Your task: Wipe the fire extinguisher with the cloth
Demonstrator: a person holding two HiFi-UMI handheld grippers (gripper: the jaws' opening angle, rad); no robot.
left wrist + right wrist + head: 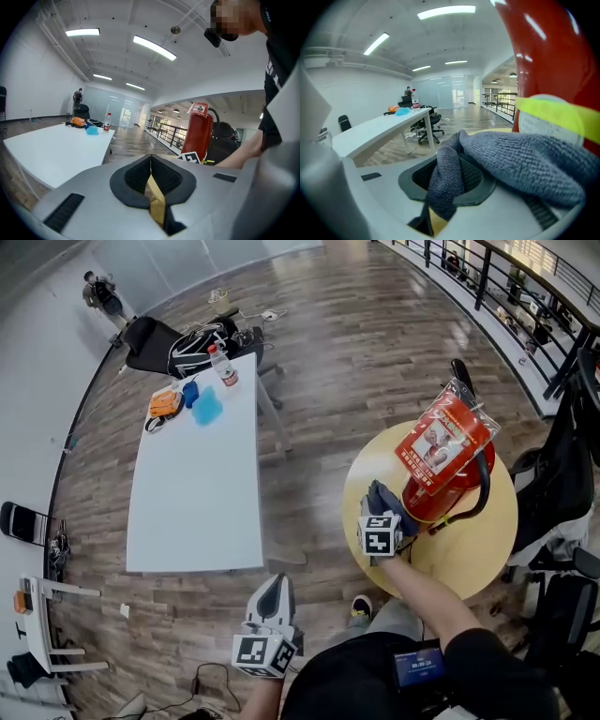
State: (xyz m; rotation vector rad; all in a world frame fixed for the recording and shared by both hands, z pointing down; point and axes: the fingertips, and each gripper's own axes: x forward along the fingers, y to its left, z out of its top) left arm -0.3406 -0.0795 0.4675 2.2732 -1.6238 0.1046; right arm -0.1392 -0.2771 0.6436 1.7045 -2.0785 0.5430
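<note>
Red cylindrical fire extinguisher [452,487]: upright on round yellow wooden bench [480,545], black hose [480,491] looped at its side. Red-and-white tag in a clear sleeve [441,442] covers its top; print too small to read. Grey-blue terry cloth [525,159]: pinched in the closed right tongs [447,180], pressed to the cylinder's lower part beside a yellow band [555,115]. Left tongs [151,176]: closed, empty, low, well apart from the round bench. White rectangular bench [197,493]: clear plastic bottle with red label [223,365], orange item [165,403], blue item [206,407].
</note>
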